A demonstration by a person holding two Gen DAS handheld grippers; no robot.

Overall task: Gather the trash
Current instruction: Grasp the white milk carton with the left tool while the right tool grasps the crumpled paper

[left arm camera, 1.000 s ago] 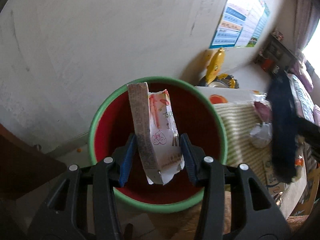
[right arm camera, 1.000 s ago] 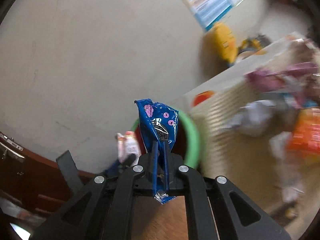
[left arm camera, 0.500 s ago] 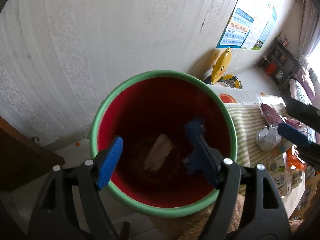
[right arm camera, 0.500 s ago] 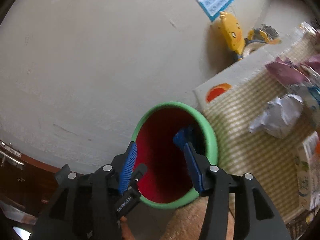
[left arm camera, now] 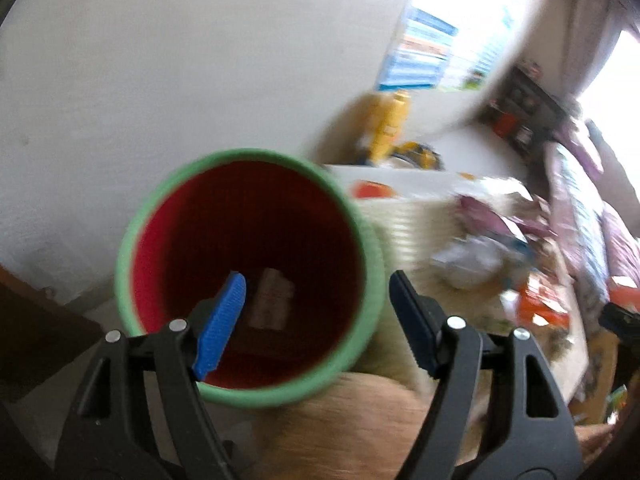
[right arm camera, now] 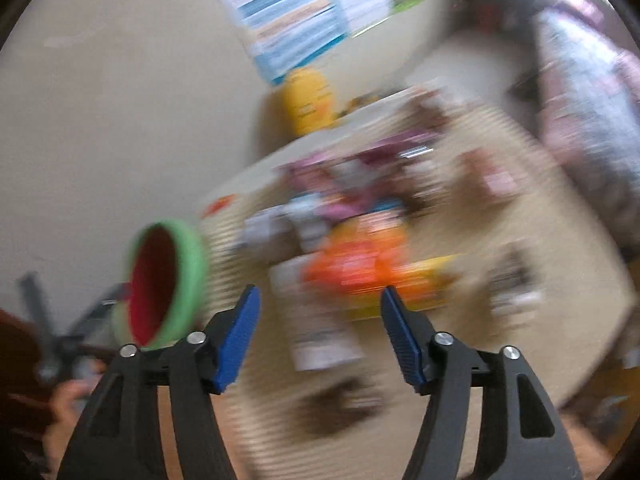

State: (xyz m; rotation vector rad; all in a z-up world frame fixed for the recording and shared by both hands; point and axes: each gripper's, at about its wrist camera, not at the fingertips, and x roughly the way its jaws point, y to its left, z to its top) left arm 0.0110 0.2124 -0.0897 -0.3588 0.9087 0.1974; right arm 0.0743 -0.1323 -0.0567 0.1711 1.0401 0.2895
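With both the left gripper and right gripper gaping wide and empty, the right should settle squarely over the blurred orange wrapper at frame centre, right of the bin, before closing.

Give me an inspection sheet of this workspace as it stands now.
Surface: striped mat beside the bin, blurred.
Job's things: red bin with green rim holds a pale wrapper at the bottom; orange packet and white paper scrap lie on the mat.
Clutter: crumpled white paper, purple wrappers, too blurred to count.
Grippers: left gripper over the bin, jaws apart, holding nothing; right gripper over the mat, jaws apart, holding nothing.
Cables: nothing seen.
Surroundings: white wall, poster, yellow toy.
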